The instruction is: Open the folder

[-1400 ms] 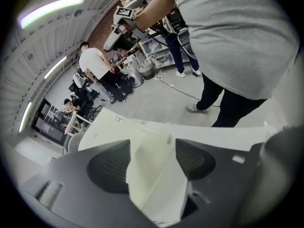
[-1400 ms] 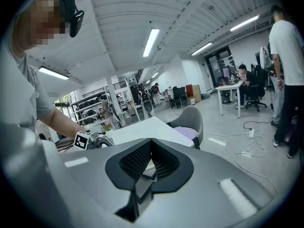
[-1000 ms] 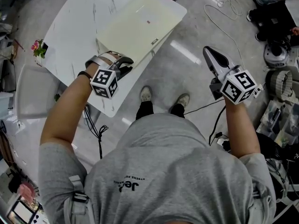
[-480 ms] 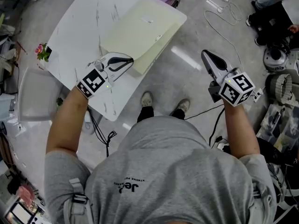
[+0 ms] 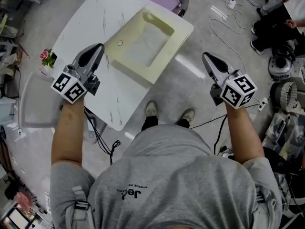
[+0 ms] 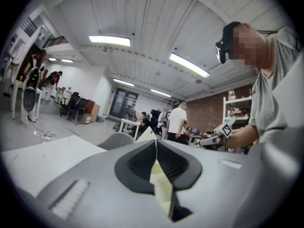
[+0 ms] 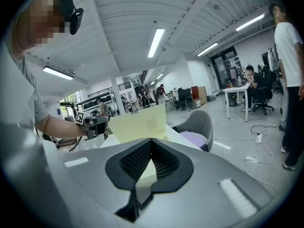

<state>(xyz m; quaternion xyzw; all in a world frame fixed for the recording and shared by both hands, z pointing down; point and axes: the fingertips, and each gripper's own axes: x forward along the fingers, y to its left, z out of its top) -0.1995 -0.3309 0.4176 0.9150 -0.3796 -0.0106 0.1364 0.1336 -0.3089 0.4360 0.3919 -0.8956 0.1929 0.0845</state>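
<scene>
At the left part of the white table [image 5: 81,23], the left gripper [image 5: 97,50] has just been closing its jaws. They are now clenched on the edge of the cover [image 7: 140,122] of the pale yellow folder [image 5: 143,42], and a yellow sheet shows between them in the left gripper view. The folder lies on the right part of the table, with 1 side hanging past the table's right edge, and the cover stands raised. To do this step well, I think the left gripper should carry the edge in an arc around the hinged side, not pull it straight up, so that the lower half does not slide off the table. The grip should be firm, and on the cover only. To the right of the table, well apart from it, the right gripper [image 5: 209,60] is closed with nothing in it. It could press the lower half down if that half begins to move.
</scene>
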